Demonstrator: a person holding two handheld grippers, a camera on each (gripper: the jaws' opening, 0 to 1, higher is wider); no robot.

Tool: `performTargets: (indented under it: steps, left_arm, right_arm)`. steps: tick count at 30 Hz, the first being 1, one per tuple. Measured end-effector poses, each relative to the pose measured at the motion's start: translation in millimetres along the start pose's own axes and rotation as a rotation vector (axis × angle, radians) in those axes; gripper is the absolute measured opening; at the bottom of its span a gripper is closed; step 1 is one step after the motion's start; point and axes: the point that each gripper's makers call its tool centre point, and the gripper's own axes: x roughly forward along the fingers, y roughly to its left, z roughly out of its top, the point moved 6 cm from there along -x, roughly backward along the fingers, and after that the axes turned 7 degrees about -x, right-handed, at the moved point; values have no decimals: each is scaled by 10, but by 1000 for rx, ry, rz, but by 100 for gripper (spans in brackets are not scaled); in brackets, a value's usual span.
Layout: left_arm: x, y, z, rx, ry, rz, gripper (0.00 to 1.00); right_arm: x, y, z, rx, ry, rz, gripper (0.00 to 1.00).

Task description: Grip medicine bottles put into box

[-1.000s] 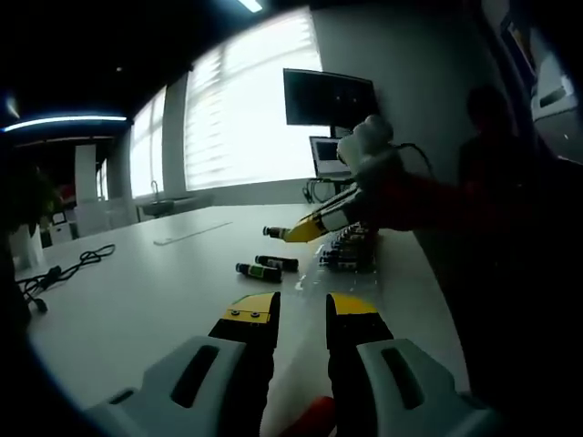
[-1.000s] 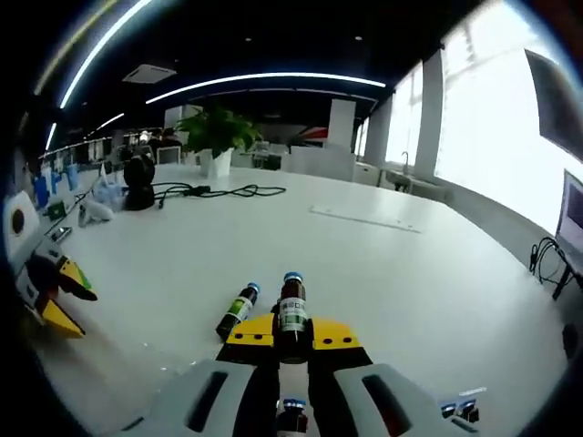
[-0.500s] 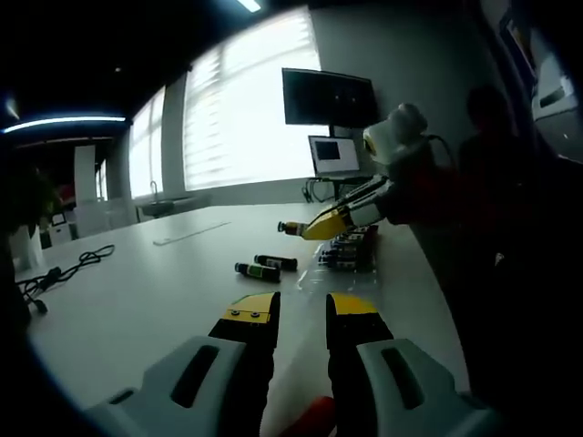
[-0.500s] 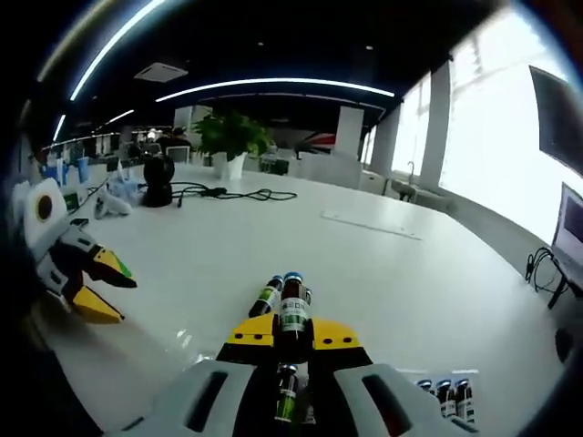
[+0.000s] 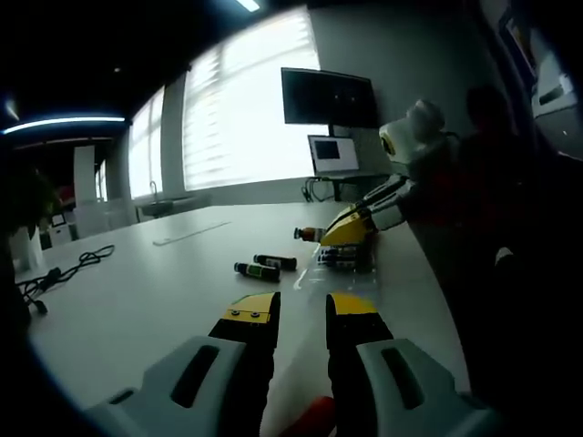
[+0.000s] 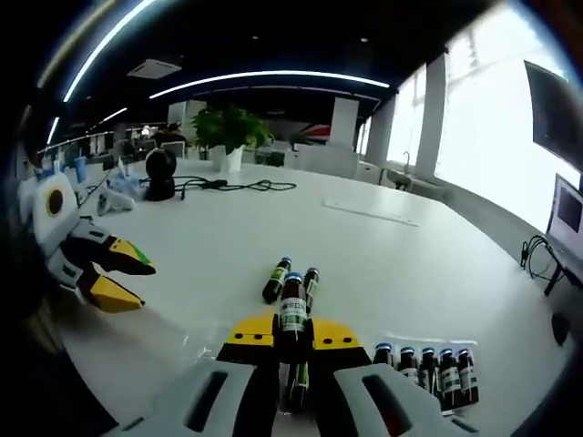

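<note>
bottle [image 6: 292, 312] clamped in right claw [image 6: 292, 333]

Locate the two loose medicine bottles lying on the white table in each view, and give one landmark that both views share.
Left gripper view: the two loose bottles lie mid-frame on the white table, left of the right gripper.
Right gripper view: the pair lies just beyond the held bottle.
Shared landmark: the row of upright bottles beside them.

An open-plan office. A long white table [image 6: 383, 255] carries a black cable [image 6: 228, 187] and a potted plant [image 6: 228, 137] toward its far edge. A wall monitor [image 5: 328, 96], laptop [image 5: 335, 155], blinded windows [image 5: 246, 109] and ceiling strip lights [image 6: 273, 80] surround it
</note>
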Motion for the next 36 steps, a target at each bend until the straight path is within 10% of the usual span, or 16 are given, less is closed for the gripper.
performTargets:
  steps: [36]
  left_arm:
    - [-4, -14, 15, 0, -7, -5, 14]
  right_arm:
    - [-78, 198, -194, 33, 111, -33, 8]
